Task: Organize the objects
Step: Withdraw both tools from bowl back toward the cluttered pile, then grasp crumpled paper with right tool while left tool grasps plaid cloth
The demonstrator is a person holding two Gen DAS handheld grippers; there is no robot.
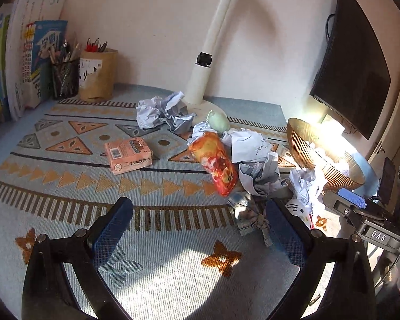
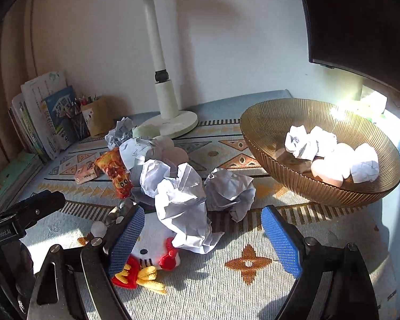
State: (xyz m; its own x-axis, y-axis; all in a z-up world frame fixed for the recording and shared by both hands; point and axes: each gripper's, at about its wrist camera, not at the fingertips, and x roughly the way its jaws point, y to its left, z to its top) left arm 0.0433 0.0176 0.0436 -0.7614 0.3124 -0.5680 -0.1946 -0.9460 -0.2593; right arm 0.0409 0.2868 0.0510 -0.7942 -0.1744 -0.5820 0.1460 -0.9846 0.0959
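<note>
Blue-padded right tongs (image 2: 202, 237) stand wide and empty over the crumpled white paper ball (image 2: 185, 208) lying between the pads; lower squarely, clear the white plush cat toy (image 2: 149, 250), while the left tongs (image 1: 197, 237), likewise wide, hold nothing.

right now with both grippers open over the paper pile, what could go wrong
1. The right gripper straddles a paper ball lying on the plush toy; closing may pinch the toy too.
2. The paper balls touch the snack bag; pulling one could drag its neighbours.
3. The bowl sits near the table's far right edge and is already part full; a careless drop could nudge it or bounce out.
</note>
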